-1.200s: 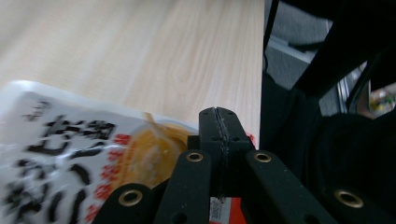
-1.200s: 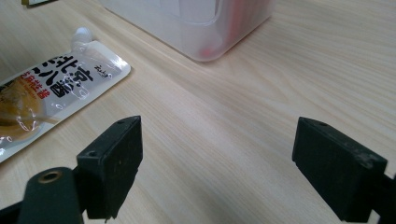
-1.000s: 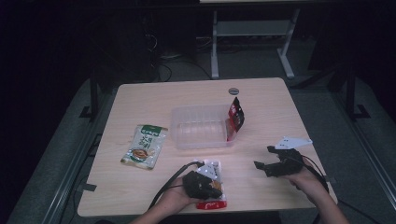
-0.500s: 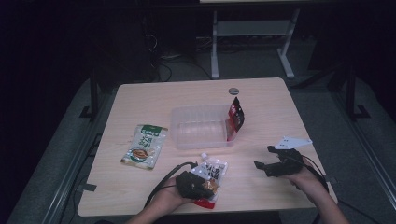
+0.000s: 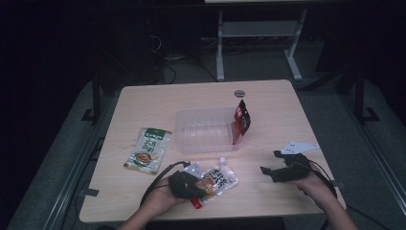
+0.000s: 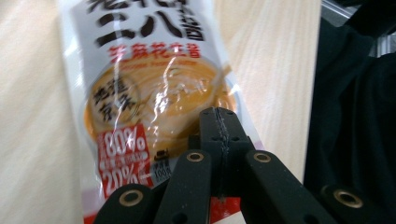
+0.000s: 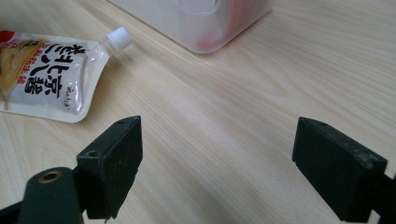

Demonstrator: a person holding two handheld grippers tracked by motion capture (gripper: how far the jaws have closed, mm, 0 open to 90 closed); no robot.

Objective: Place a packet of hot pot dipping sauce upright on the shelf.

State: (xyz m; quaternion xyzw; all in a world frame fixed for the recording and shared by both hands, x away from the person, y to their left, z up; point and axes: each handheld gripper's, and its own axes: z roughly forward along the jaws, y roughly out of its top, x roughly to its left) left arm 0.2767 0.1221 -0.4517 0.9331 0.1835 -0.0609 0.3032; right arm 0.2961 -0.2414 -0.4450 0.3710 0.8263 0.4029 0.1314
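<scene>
Nearest the person, the left gripper [image 6: 219, 140] had its jaws pressed together, pinching the bottom edge of a white-capped sauce pouch [image 5: 216, 180] lying flat near the table's [image 5: 143, 100] front edge. The right gripper [image 7: 219, 168], w/ jaws spread wide & nothing between them, hovered just right of it. Farther back sat a clear plastic tub [image 5: 203, 130] w/ a red packet [image 5: 242, 120] propped at its right end, & a green packet [image 5: 148, 149] lay to its left.
</scene>
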